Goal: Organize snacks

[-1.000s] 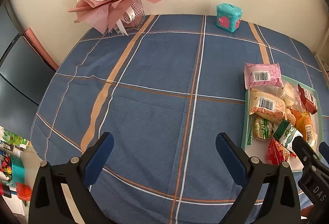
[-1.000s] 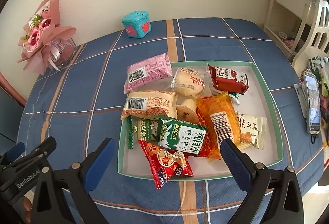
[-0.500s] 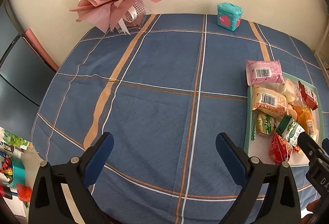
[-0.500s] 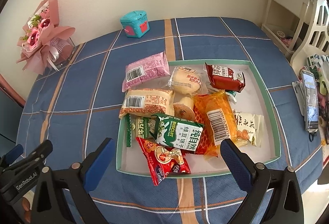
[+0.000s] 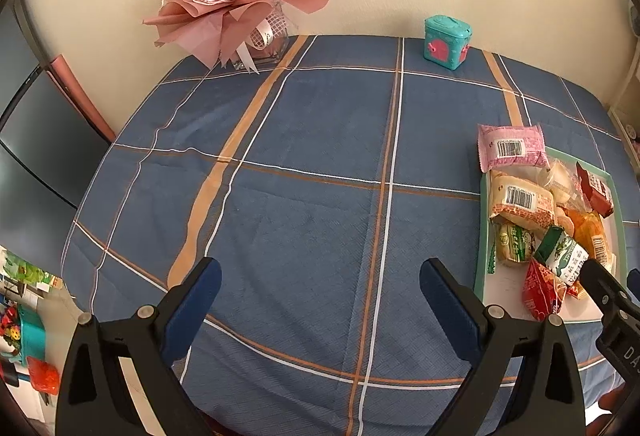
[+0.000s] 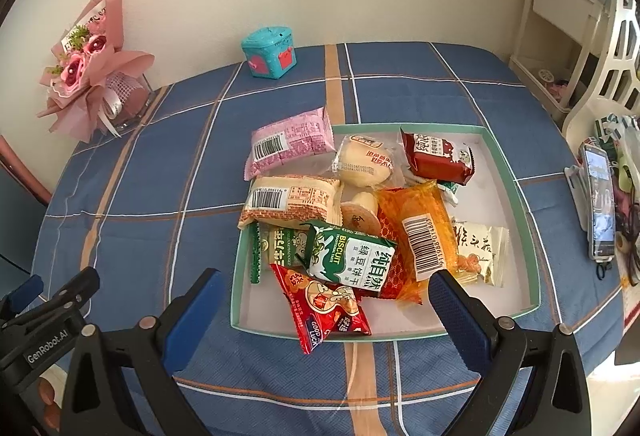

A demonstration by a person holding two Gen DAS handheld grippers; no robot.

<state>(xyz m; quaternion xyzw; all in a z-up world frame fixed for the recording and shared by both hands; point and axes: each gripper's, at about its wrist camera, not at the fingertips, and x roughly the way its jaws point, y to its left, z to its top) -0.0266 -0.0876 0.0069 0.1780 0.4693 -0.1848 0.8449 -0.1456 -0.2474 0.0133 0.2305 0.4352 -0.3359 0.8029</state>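
Snacks piled in our tray (image 6: 516,196)
We hold both grippers, left (image 5: 320,290) and right (image 6: 326,300), jaws wide and gripping nothing, above the table's (image 5: 320,164) near edge.

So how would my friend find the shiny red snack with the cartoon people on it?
Look at the shallow tray with the mint-green rim on the blue checked tablecloth. The red packet lies at the tray's nearest edge, one corner poking over the rim. It is the only one reading GOOD LUCK, and it sits partly under the green-and-white biscuit packet.
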